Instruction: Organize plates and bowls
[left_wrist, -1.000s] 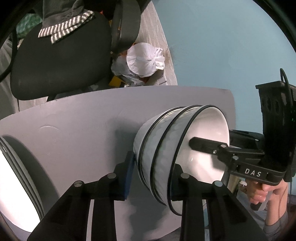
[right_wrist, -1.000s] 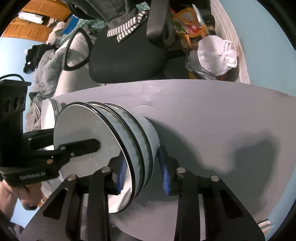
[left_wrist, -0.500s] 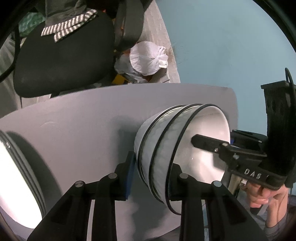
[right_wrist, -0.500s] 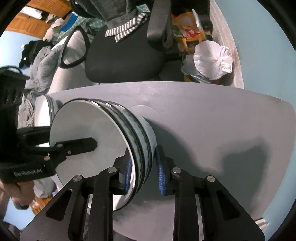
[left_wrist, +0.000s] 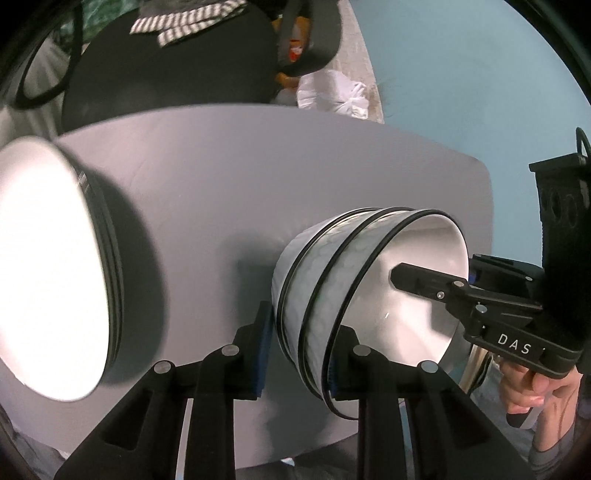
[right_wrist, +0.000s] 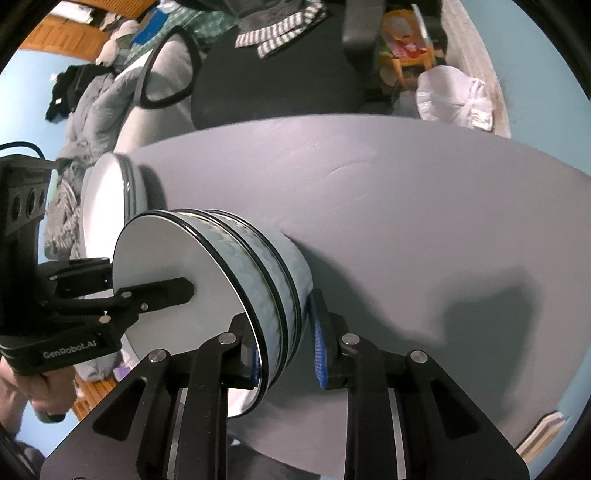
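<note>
Three nested bowls (left_wrist: 332, 295) are sitting on the grey tabletop (left_wrist: 295, 177), close to its near edge, with both tools clamping the stack from opposite sides. The left hand-held gripper (left_wrist: 297, 350) has just been closing; one finger is reaching inside the top bowl, the other is pressing the outer wall. The right hand-held gripper (right_wrist: 286, 354) is gripping the opposite rim the same way, though its outer blue pad (right_wrist: 319, 354) is standing slightly off the wall in its own view.

Bare tabletop is lying open behind the bowls and away to the right of the right wrist view. A stack of plates (left_wrist: 55, 273) is occupying the tabletop's left side, near the bowls.

Only the left wrist view is showing a hand (left_wrist: 539, 384) on the right tool's handle. Only the right wrist view is showing a heap of clothes (right_wrist: 88, 103). An office chair (right_wrist: 280, 74) and a white bag (right_wrist: 456, 99) are standing beyond the far edge.
</note>
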